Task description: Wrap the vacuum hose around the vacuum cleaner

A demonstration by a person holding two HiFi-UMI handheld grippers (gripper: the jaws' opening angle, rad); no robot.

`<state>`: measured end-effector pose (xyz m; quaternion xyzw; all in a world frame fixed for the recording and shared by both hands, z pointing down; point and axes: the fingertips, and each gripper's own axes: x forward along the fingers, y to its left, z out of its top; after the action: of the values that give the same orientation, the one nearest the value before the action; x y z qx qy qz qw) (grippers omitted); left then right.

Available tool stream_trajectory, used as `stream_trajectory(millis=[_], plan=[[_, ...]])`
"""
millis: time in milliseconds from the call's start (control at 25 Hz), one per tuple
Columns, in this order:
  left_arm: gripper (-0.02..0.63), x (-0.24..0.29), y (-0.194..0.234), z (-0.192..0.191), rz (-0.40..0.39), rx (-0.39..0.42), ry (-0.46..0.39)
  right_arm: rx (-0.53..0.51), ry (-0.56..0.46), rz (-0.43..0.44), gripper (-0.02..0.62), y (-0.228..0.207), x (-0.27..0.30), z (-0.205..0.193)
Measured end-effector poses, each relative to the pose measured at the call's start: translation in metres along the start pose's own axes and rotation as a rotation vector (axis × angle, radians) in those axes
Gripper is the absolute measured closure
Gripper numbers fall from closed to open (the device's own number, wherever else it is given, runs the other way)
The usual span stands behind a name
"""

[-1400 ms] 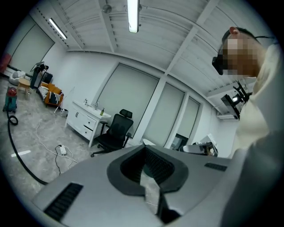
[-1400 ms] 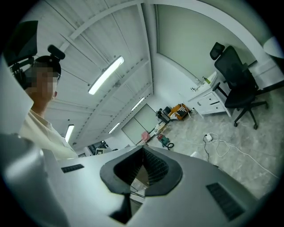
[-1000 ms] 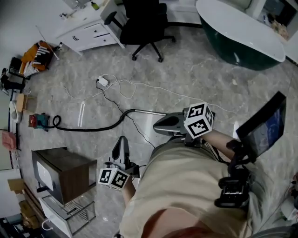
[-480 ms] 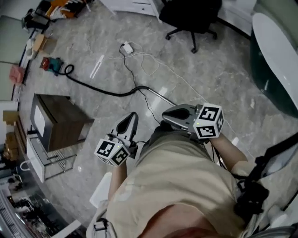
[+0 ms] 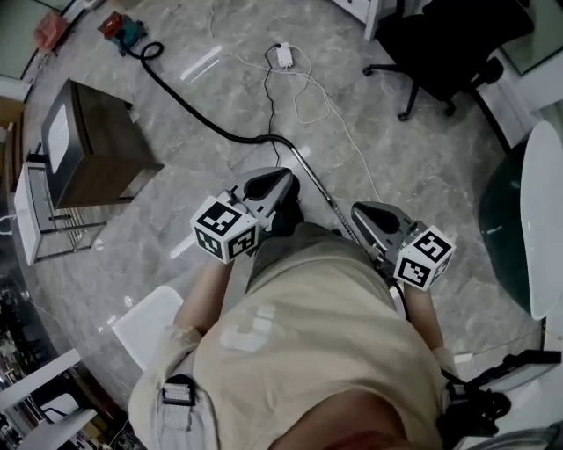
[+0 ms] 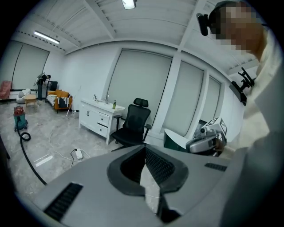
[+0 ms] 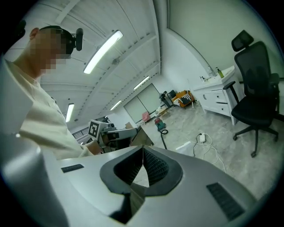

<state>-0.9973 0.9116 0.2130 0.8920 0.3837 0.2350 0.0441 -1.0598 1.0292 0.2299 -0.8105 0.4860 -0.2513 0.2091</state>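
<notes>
The left tool (image 5: 283, 177) and right tool (image 5: 358, 211) are both closed, empty. The black vacuum hose (image 5: 189, 105) lies unwound across the floor (image 5: 422, 149), trailing from the distant vacuum cleaner (image 5: 117, 25) toward them

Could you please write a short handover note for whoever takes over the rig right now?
Left gripper: shut, empty.
Right gripper: shut, empty.
Small red and teal vacuum cleaner stands far off on the grey marble floor; its long black hose lies stretched out towards the person.
Done: nothing wrapped yet.
Left: pick up the hose and wind it round the cleaner.
</notes>
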Motion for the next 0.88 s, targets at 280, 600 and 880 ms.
stream_trajectory(millis=[280, 600, 880], plan=[[0.6, 0.028, 0.11, -0.012, -0.04, -0.143, 0.046, 0.142, 0.188, -0.095, 0.592, -0.054, 0.1, -0.004], [0.6, 0.075, 0.236, -0.062, -0.121, -0.29, 0.17, 0.199, 0.404, -0.283, 0.592, -0.154, 0.19, -0.031], [0.6, 0.124, 0.278, -0.16, -0.133, -0.369, 0.277, 0.304, 0.597, -0.355, 0.592, -0.235, 0.204, -0.152]])
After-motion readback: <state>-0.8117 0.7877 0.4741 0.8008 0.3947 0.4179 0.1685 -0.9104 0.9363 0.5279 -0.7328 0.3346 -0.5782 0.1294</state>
